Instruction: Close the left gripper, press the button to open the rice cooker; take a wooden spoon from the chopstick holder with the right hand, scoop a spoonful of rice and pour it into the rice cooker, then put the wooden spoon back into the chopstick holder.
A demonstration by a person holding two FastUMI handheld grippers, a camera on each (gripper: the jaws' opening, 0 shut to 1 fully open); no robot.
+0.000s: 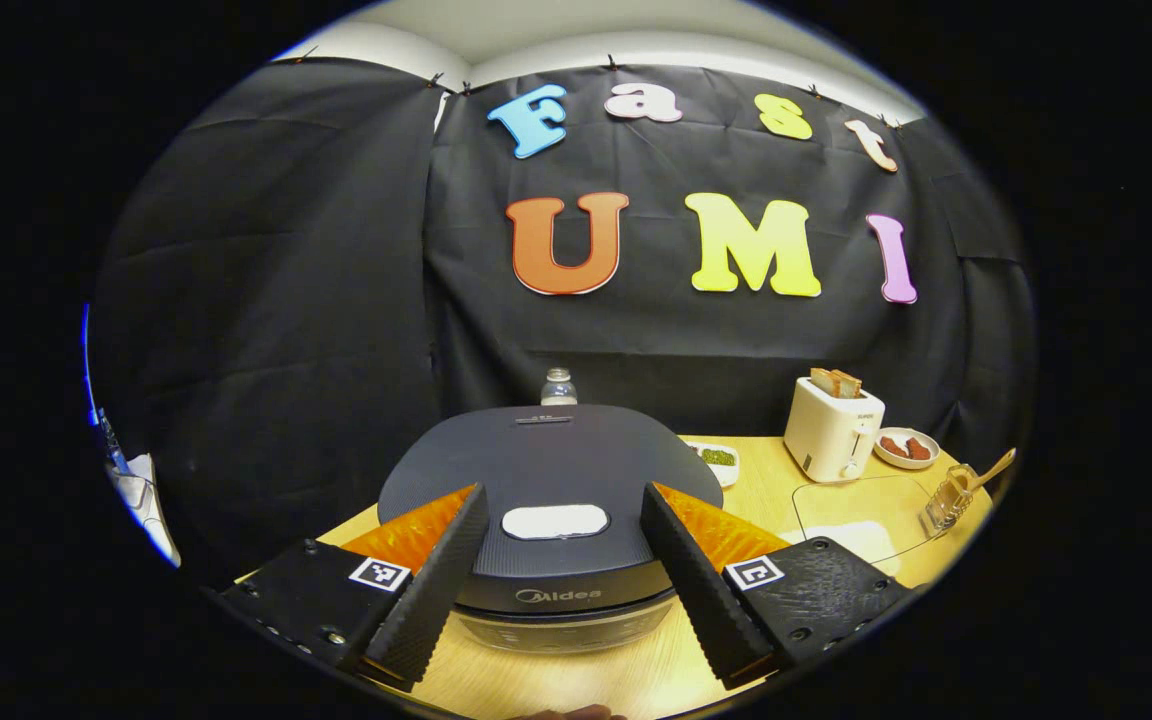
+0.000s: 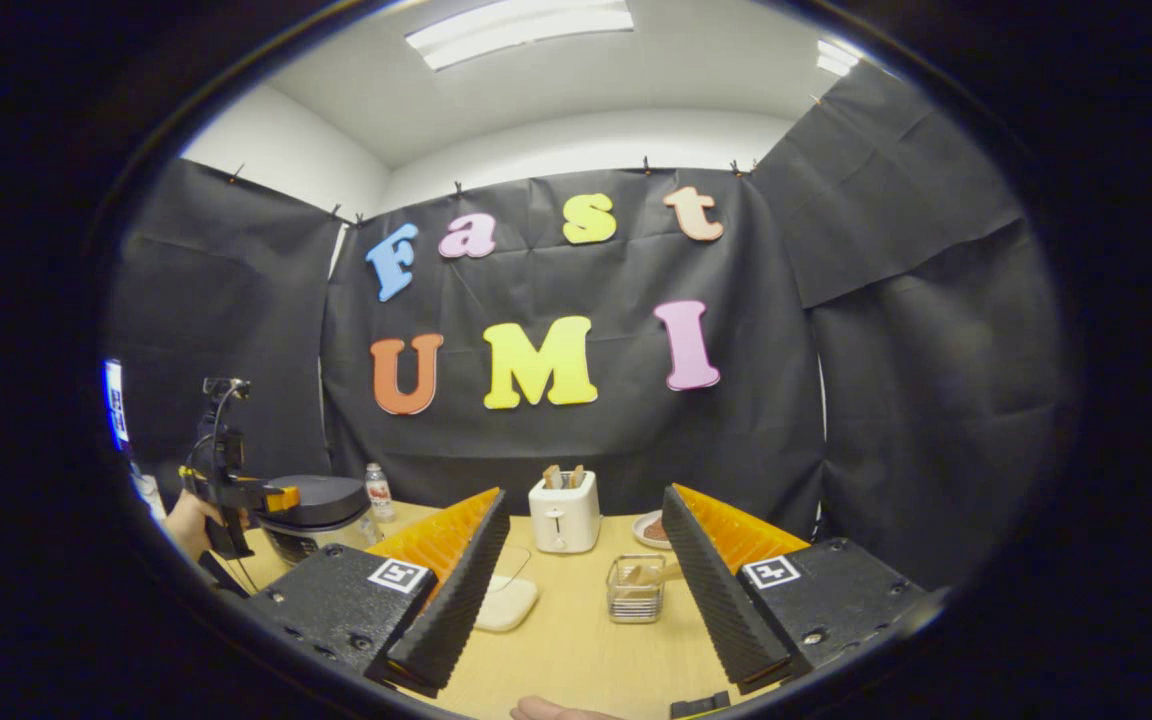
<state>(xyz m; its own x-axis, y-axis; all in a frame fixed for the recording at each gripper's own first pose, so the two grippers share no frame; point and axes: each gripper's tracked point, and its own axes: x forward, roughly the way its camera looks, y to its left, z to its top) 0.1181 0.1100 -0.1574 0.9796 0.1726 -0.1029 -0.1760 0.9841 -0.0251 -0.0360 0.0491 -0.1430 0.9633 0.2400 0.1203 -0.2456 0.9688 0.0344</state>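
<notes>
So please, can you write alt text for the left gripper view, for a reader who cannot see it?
An open tool hovers before a closed dark rice cooker on a wooden table. To the right stand a white toaster, a clear bowl of rice and a holder with a wooden spoon.

The rice cooker [image 1: 551, 500] is viewed closely between the left fingers; the toaster [image 2: 563, 512], shared, is faced from farther by the right view.

black cloth walls [image 2: 556, 440], wooden table [image 2: 576, 640] (ceiling light [image 2: 521, 20] on)
</notes>
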